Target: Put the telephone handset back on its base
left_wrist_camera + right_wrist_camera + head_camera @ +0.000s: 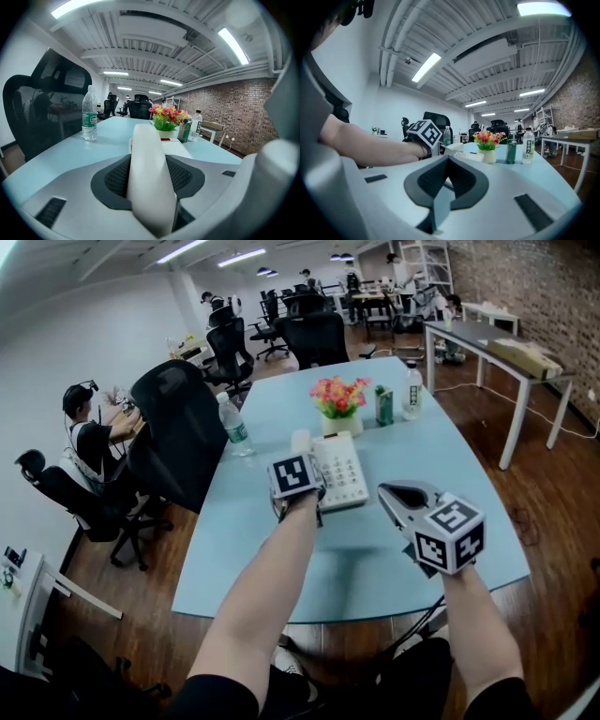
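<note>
My left gripper is shut on the white telephone handset, which lies lengthwise between the jaws and sticks out ahead of them. The handset hangs over the left side of the white phone base, which lies on the pale blue table with its keypad facing up. From the left gripper view, a part of the base shows just beyond the handset. My right gripper hovers to the right of the base, jaws shut with nothing between them.
Behind the base stand a pot of flowers, a green carton and a clear bottle. A water bottle stands near the table's left edge, beside a black office chair. A person sits at the far left.
</note>
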Demonstrator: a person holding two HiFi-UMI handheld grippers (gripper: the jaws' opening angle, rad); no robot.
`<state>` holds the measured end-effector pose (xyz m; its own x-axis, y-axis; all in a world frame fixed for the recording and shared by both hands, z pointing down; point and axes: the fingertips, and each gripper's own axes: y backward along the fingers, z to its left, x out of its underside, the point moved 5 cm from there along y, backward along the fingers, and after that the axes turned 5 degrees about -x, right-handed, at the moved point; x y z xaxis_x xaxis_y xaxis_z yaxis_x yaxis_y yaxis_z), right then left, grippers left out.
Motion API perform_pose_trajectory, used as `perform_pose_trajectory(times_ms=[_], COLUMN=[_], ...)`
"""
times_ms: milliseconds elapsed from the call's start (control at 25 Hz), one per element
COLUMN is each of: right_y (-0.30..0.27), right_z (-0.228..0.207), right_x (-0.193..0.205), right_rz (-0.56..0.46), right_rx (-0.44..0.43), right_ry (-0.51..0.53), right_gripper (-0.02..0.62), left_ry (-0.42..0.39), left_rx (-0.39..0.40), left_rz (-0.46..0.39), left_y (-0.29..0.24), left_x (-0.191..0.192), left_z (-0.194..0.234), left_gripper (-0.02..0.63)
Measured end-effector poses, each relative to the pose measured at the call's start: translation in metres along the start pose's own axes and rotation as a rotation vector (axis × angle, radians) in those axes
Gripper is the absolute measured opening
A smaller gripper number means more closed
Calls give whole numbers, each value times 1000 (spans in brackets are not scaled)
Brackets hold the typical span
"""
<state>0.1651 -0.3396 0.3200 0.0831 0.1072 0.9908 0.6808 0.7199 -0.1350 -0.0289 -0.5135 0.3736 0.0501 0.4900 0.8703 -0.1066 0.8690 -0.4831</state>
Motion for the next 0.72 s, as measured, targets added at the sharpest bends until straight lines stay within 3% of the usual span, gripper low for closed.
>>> perform_pose_trajectory(times_ms=[640, 720], right_y=[-10, -12], right_z=[8, 10], right_x=[2, 1], right_rz=[30, 35], right_rx=[3, 3], right_ry=[2, 6], right_gripper=[23, 22], left_ry=[61, 77], left_rx=[-37, -58], left_rz=[51, 35], left_y=[-11, -10], left_x=[9, 5], left_z=[-2, 0], left_gripper=[214, 239])
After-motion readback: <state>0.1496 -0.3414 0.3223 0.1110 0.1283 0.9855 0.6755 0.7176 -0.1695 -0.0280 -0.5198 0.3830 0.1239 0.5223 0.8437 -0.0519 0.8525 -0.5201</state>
